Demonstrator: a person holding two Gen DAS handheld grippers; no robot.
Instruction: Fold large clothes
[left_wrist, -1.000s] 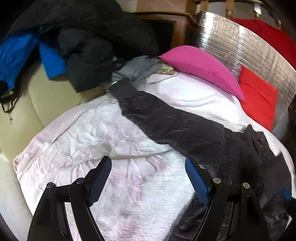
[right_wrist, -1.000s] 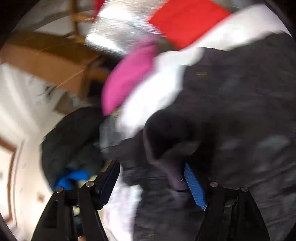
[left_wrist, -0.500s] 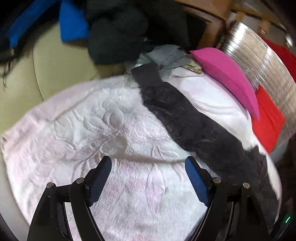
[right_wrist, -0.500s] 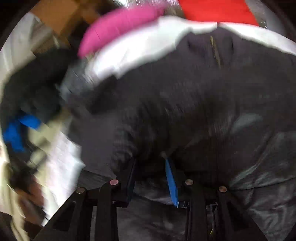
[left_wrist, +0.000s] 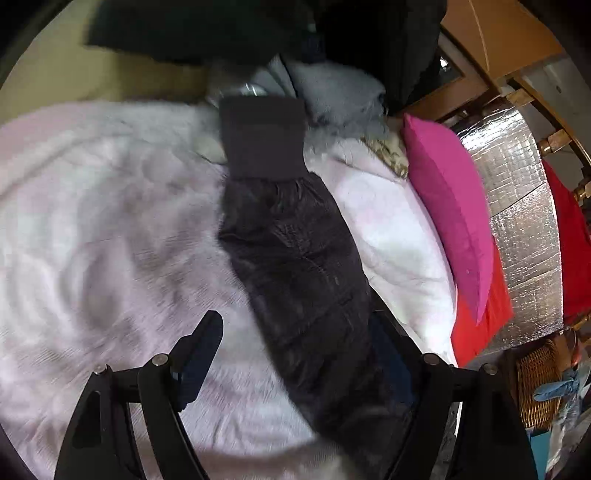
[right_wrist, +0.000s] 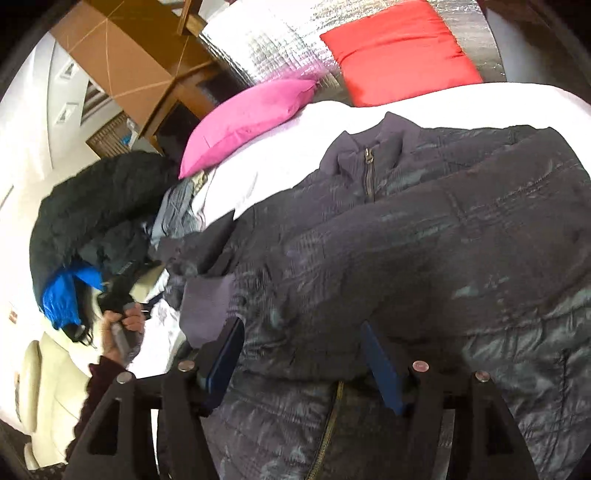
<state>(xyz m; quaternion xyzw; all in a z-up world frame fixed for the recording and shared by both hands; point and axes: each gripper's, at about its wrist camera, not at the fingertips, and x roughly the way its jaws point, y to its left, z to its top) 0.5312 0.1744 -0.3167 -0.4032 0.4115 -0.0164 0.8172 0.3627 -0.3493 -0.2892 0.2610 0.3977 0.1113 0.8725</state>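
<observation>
A dark quilted jacket (right_wrist: 424, 240) lies spread on the white bedspread (left_wrist: 92, 221), collar and zip (right_wrist: 367, 162) towards the pillows. One sleeve is folded across its body, with the cuff (right_wrist: 207, 306) near my right gripper (right_wrist: 301, 326). That gripper's jaws are opening just above the jacket front, and the pads press on nothing. The other sleeve (left_wrist: 295, 251) stretches out over the bed, with its cuff (left_wrist: 262, 136) at the far end. My left gripper (left_wrist: 295, 325) straddles this sleeve with its jaws wide and closing slightly. The fabric hides most of its right finger.
A pink pillow (left_wrist: 447, 221) and a red cushion (left_wrist: 480, 317) lean on the silver quilted headboard (left_wrist: 517, 177). A pile of dark clothes (left_wrist: 221, 29) and a grey garment (left_wrist: 332, 92) lie beyond the cuff. A wicker basket (left_wrist: 535, 384) stands beside the bed. A hand (right_wrist: 122, 328) shows at the left.
My left gripper swung down and rolled, and the outstretched sleeve now lies between its jaws. My right gripper shut on jacket fabric half a second ago and has opened again.
</observation>
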